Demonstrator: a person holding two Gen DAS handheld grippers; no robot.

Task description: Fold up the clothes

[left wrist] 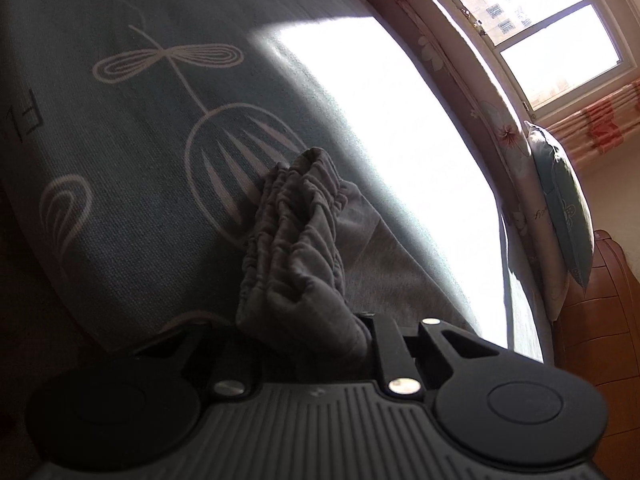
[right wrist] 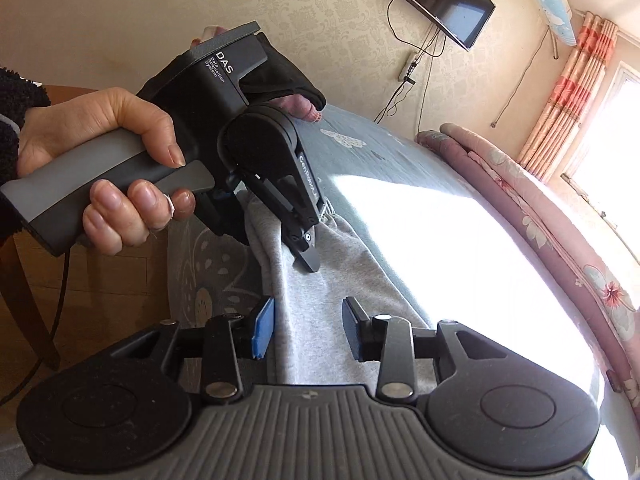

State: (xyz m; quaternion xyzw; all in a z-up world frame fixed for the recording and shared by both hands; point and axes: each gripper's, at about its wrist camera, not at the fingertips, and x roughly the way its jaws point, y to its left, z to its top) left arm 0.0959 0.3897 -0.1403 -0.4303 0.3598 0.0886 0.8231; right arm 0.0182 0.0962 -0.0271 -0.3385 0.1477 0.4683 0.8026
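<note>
Bed (right wrist: pixel 360 152) first: a grey-green cover with pale plant prints, half of it washed out by sun from the window (left wrist: pixel 560 32). Grey trousers (right wrist: pixel 320 288) lie along it, their long axis running from the near edge, where the right tool sits, away toward the gathered waistband (left wrist: pixel 296 224).

That waistband end is what the left tool (left wrist: pixel 320 332) has; its jaws are pressed together on a bunched fold of the elastic, lifted a little off the cover (from the right wrist view the same tool shows with a hand (right wrist: pixel 100 160) on its grip, tips down into the cloth).

Right tool (right wrist: pixel 308 328) is spread, blue pads either side of the trouser cloth and not pressing it; the fabric runs straight up between them.

So the left is on the far end, the right nearer the leg end. I'd guess the fold brings the one end toward the other along that axis.
</note>
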